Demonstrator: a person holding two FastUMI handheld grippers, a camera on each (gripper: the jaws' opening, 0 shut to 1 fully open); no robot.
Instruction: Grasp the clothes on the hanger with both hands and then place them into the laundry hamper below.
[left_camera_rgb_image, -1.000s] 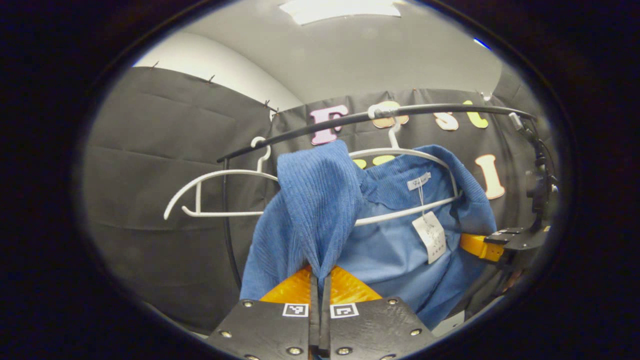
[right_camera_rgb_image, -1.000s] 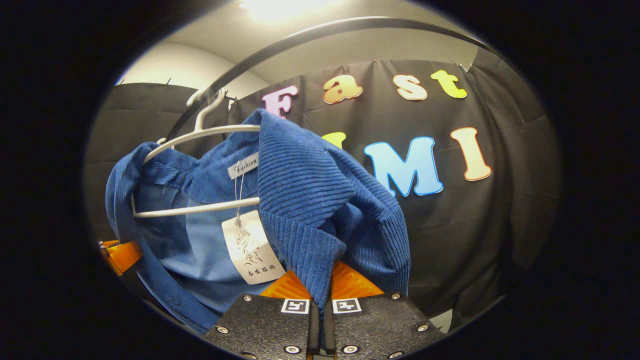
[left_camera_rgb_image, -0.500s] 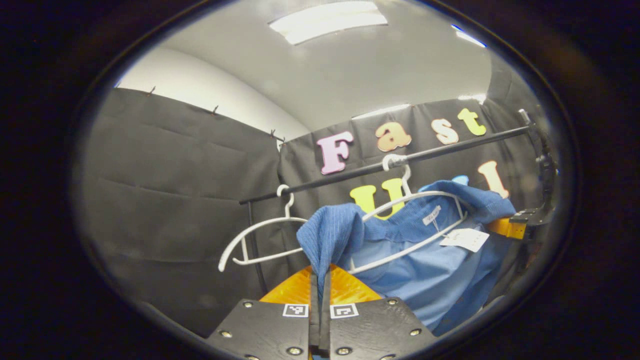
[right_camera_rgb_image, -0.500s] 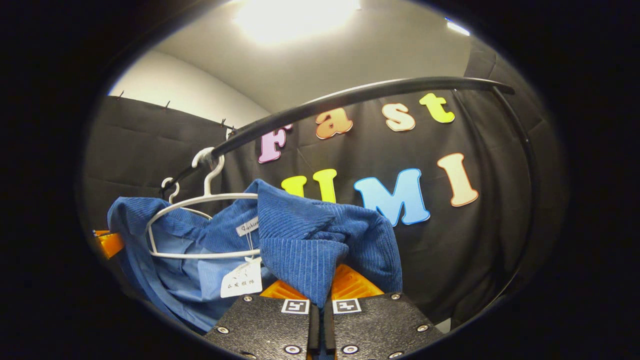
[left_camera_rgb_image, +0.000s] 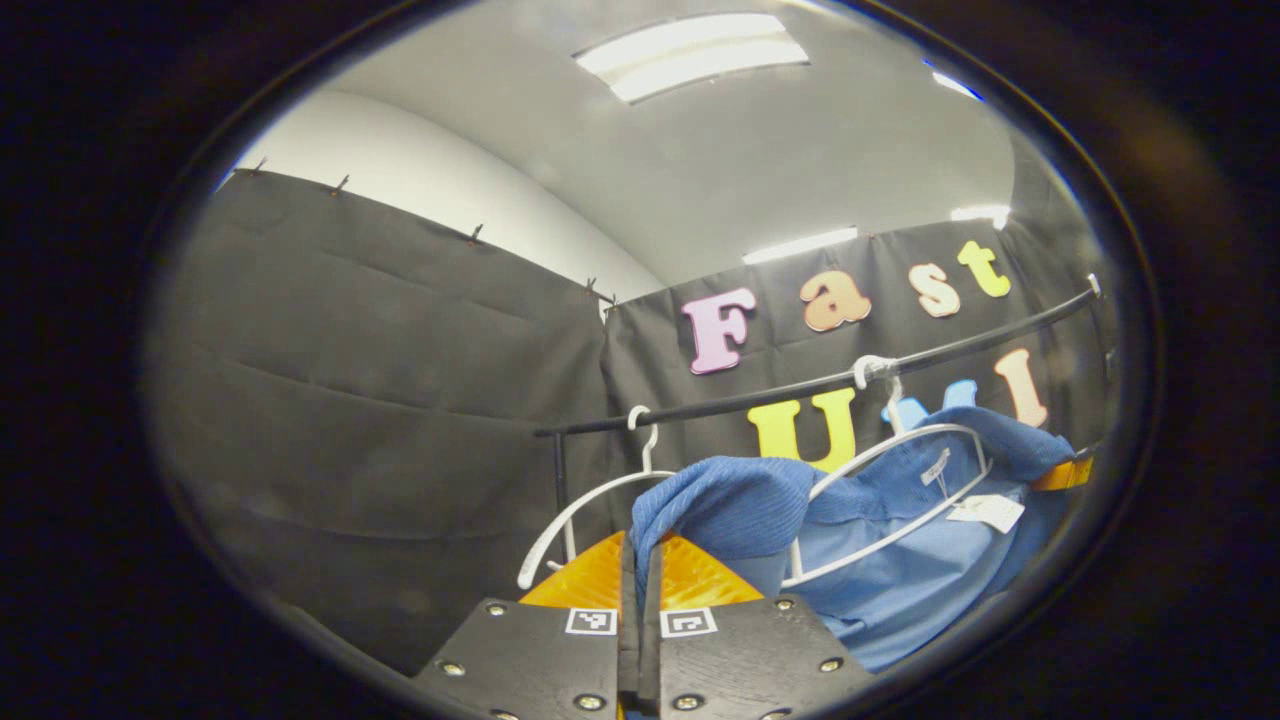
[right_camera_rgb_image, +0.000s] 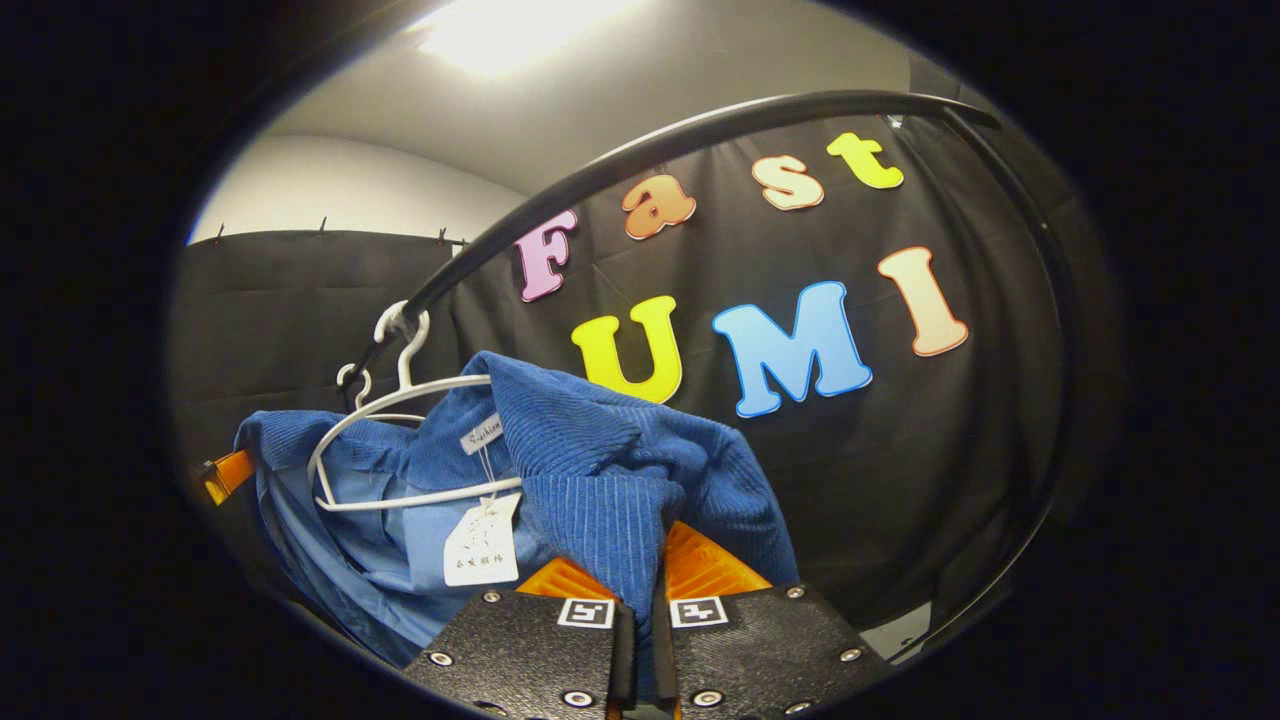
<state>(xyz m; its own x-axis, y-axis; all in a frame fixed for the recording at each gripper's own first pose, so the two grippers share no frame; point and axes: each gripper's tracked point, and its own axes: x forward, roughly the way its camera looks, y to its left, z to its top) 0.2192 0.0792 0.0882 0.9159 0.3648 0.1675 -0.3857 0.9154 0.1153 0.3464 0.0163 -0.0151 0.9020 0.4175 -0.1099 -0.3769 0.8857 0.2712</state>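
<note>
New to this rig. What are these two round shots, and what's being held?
No robot arm here: a person holds a two-finger claw in each hand, and a fisheye camera rides on each claw, looking along its fingers. The left gripper view shows the left claw shut on one side of a blue ribbed corduroy shirt. The right gripper view shows the right claw shut on the other side of that shirt. The shirt is draped on a white wire hanger hooked over a black clothes rail, with a white paper tag dangling. A second white hanger hangs bare.
</note>
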